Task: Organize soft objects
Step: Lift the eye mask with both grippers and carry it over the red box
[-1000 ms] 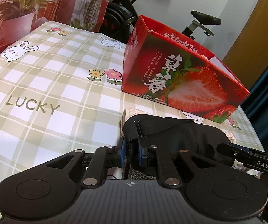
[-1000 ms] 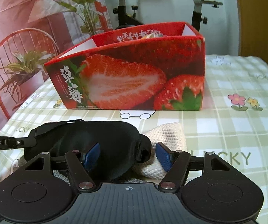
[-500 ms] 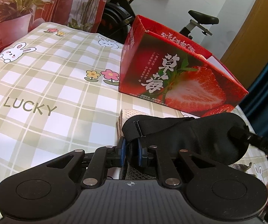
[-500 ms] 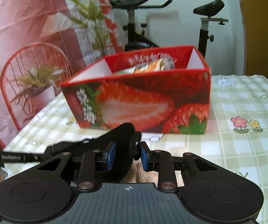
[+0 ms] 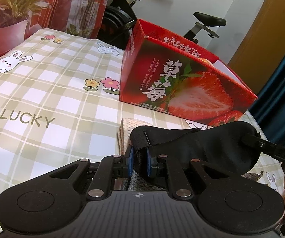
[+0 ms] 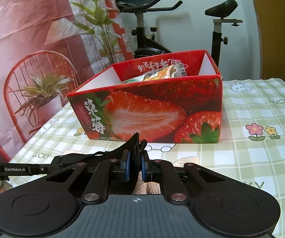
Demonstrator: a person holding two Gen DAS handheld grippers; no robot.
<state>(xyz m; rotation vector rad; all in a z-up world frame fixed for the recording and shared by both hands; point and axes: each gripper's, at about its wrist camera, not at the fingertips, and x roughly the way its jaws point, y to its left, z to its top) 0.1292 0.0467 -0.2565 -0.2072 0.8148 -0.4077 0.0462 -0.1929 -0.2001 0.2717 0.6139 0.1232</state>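
The left gripper [image 5: 138, 161] is clenched on one end of a soft black fabric sleep mask [image 5: 208, 148], its 2 blue pads [image 5: 130, 159] pinching the folded strap end. The right gripper [image 6: 134, 167] is clamped on the mask's other end, with the dark fabric [image 6: 135, 156] squeezed upright between its blue pads. Held at both ends, the mask spans the gap between the 2 tools, above the green-and-white checked tablecloth [image 5: 43, 91] printed with rabbits, flowers and the word LUCKY.

Under the mask lies a cream knitted item [image 5: 125, 130], partly covered; the right wrist view shows more of it [image 6: 186, 161] beneath the fingers. Just beyond stands an open red cardboard box printed with strawberries [image 5: 182, 83], resting on the cloth. Inside the box, the right wrist view shows a crinkled printed packet [image 6: 168, 72]. A black exercise bike [image 6: 150, 29] stands behind the table, and a potted green plant [image 5: 9, 13] sits at the left.
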